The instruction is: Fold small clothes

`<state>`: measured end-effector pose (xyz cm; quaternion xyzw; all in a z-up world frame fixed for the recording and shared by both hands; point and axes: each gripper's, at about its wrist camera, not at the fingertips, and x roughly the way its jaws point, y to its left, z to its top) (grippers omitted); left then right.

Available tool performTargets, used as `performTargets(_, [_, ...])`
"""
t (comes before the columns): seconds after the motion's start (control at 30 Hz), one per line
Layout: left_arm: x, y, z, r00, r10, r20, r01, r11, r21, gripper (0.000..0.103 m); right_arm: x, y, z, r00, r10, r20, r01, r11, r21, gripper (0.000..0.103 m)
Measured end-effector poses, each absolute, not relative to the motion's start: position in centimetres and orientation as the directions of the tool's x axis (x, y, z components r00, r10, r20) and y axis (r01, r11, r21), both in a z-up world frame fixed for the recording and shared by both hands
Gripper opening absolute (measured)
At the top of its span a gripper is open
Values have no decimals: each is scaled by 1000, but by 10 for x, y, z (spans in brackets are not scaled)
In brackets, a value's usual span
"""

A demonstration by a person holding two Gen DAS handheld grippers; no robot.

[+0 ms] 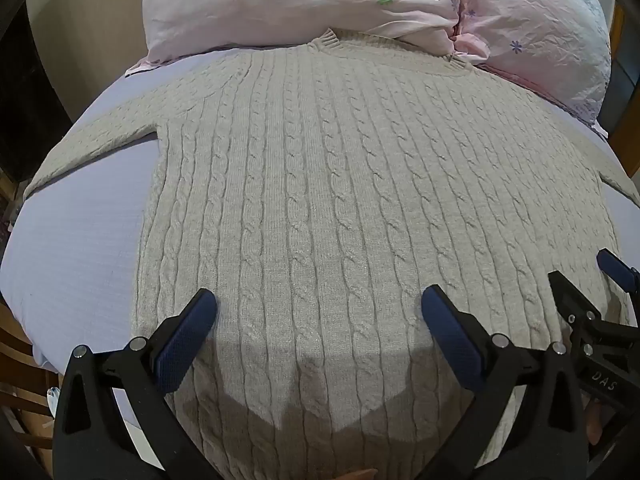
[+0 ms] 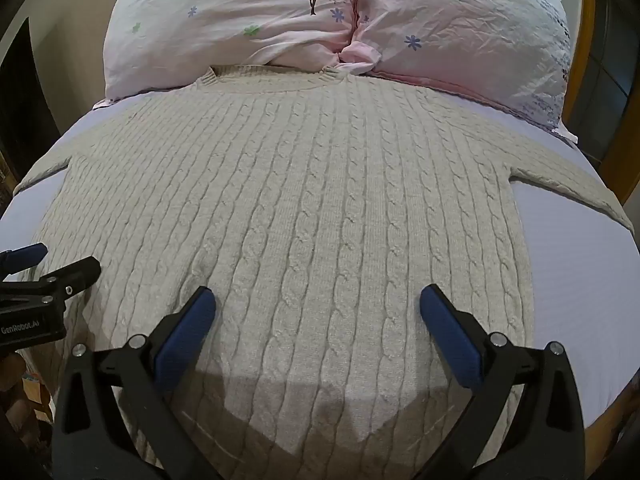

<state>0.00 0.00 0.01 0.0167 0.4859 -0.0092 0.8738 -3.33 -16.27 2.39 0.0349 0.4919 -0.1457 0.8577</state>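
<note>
A beige cable-knit sweater (image 1: 320, 184) lies flat and spread out on a pale lilac bed sheet (image 1: 80, 240), collar toward the pillows, sleeves out to both sides. It also shows in the right wrist view (image 2: 304, 200). My left gripper (image 1: 319, 312) hovers open and empty over the sweater's lower left part. My right gripper (image 2: 318, 312) hovers open and empty over its lower right part. The right gripper also shows at the right edge of the left wrist view (image 1: 592, 280), and the left gripper at the left edge of the right wrist view (image 2: 48, 264).
Two pink flowered pillows (image 1: 320, 0) (image 2: 460, 32) lie at the head of the bed, touching the sweater's collar. Bare sheet (image 2: 580, 272) shows at both sides of the sweater. A wooden bed frame (image 2: 624, 152) runs along the right edge.
</note>
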Motion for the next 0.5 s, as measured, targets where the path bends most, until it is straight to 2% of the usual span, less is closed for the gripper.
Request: performTargets(0.5, [0, 0, 0, 527, 0, -850, 32, 999, 20, 102, -33, -162, 22, 469, -214, -857, 285, 955, -83, 101])
